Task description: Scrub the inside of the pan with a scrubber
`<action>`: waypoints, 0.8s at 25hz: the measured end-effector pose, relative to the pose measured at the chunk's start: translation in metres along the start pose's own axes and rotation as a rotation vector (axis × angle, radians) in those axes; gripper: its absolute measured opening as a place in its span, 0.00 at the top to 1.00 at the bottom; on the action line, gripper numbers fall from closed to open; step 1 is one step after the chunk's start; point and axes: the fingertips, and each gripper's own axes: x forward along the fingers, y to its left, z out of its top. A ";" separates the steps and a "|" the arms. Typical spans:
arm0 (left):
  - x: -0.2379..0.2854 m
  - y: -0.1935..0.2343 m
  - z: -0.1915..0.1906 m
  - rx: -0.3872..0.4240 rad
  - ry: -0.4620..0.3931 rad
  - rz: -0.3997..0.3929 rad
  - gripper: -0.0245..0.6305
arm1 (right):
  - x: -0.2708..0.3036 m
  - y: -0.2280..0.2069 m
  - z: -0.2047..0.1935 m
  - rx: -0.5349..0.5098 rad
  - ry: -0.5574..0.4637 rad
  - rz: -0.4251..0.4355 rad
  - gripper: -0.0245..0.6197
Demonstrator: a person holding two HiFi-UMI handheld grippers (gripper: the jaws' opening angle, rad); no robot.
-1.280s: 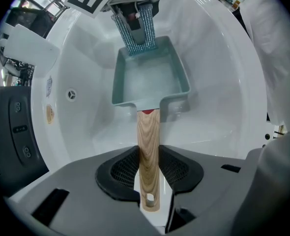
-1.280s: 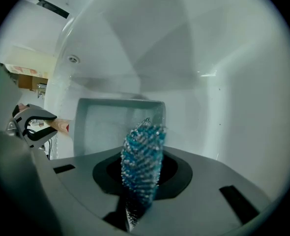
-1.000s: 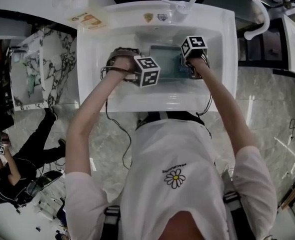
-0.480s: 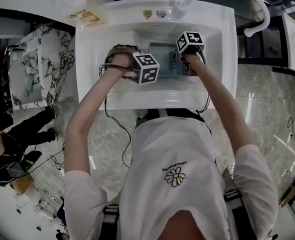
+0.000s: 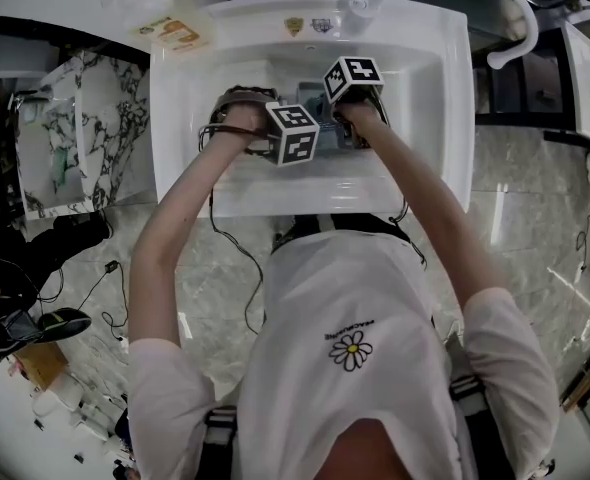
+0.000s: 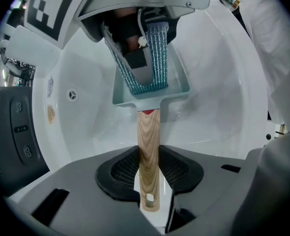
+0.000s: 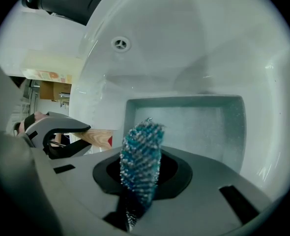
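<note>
A grey-green square pan (image 6: 177, 88) with a wooden handle (image 6: 149, 141) lies in the white sink (image 5: 435, 118). My left gripper (image 6: 149, 176) is shut on that handle near its end. My right gripper (image 7: 141, 181) is shut on a blue mesh scrubber (image 7: 141, 154). In the left gripper view the scrubber (image 6: 157, 58) reaches down into the pan against its inner floor. The right gripper view shows the pan (image 7: 194, 127) just beyond the scrubber. In the head view both marker cubes stand close together over the basin and hide most of the pan.
The sink's curved walls surround the pan on every side, with an overflow hole (image 7: 120, 44) on the far wall. A faucet (image 5: 350, 6) sits on the back rim and a white hose (image 5: 515, 28) arcs at the right. A marble counter (image 5: 95, 128) lies to the left.
My right gripper has moved left across the pan with the scrubber, ending close to the left gripper. The left gripper and the pan handle have stayed put.
</note>
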 end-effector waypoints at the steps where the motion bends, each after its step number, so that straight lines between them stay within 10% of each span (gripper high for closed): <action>1: 0.000 0.000 0.000 0.000 0.000 0.001 0.76 | 0.001 0.004 0.001 -0.004 0.000 0.004 0.87; 20: 0.000 0.000 0.000 0.012 0.004 0.008 0.76 | -0.011 0.018 0.005 -0.022 -0.034 0.043 0.87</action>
